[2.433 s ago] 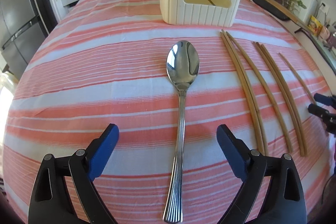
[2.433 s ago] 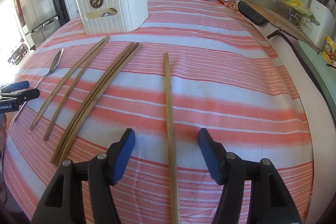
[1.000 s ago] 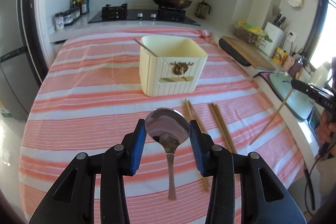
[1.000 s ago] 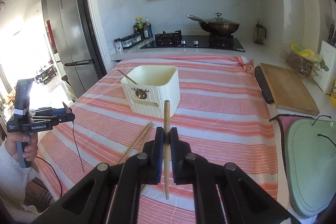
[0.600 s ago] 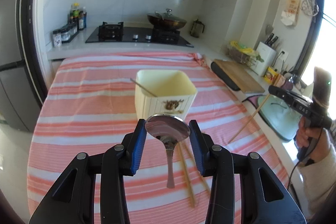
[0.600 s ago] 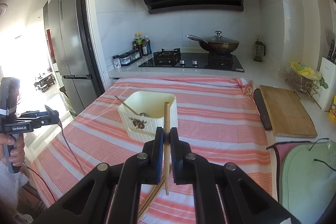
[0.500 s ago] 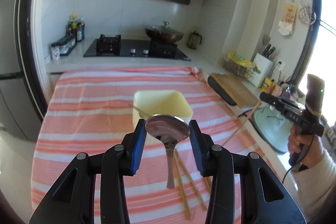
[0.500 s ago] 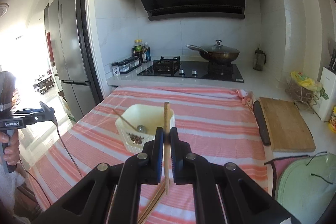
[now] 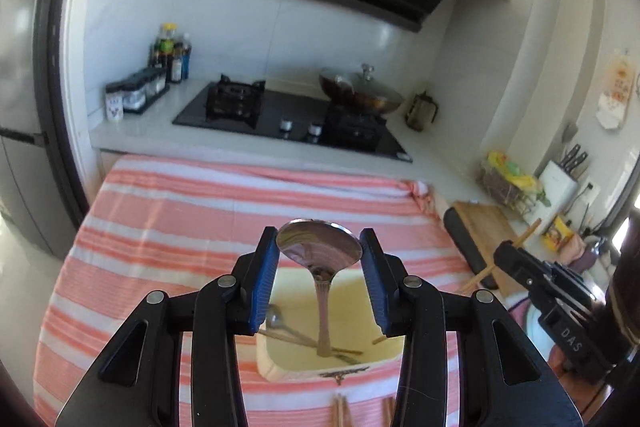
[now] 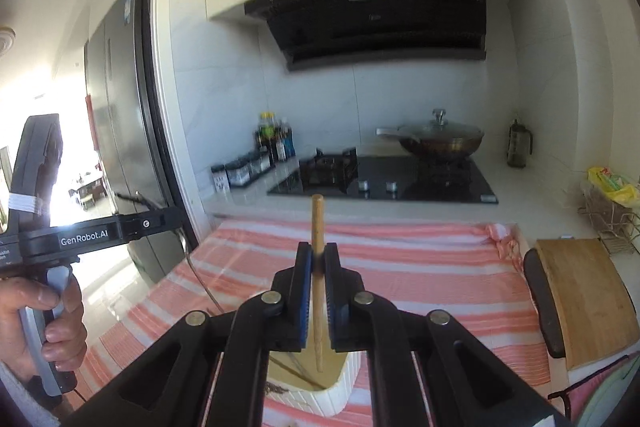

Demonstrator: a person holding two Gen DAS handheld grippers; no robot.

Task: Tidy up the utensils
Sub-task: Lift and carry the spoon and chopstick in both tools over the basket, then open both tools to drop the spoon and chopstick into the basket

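Gripping a spoon point(image 9: 320, 251) by its bowl, the left tool point(image 9: 319, 281) sits at lower centre of its frame, handle hanging down into the cream bin point(image 9: 280, 369) below. Inside the bin lie another spoon point(image 9: 274, 319) and chopsticks point(image 9: 296, 341). More chopsticks point(image 9: 342, 411) rest on the striped worktop point(image 9: 180, 211) at the frame's bottom edge. The right tool point(image 10: 318, 301), lower centre of its view, is clenched on one upright chopstick point(image 10: 317, 227), its lower tip over the bin point(image 10: 340, 383). A wok point(image 10: 440, 141) sits on the stove, upper right.
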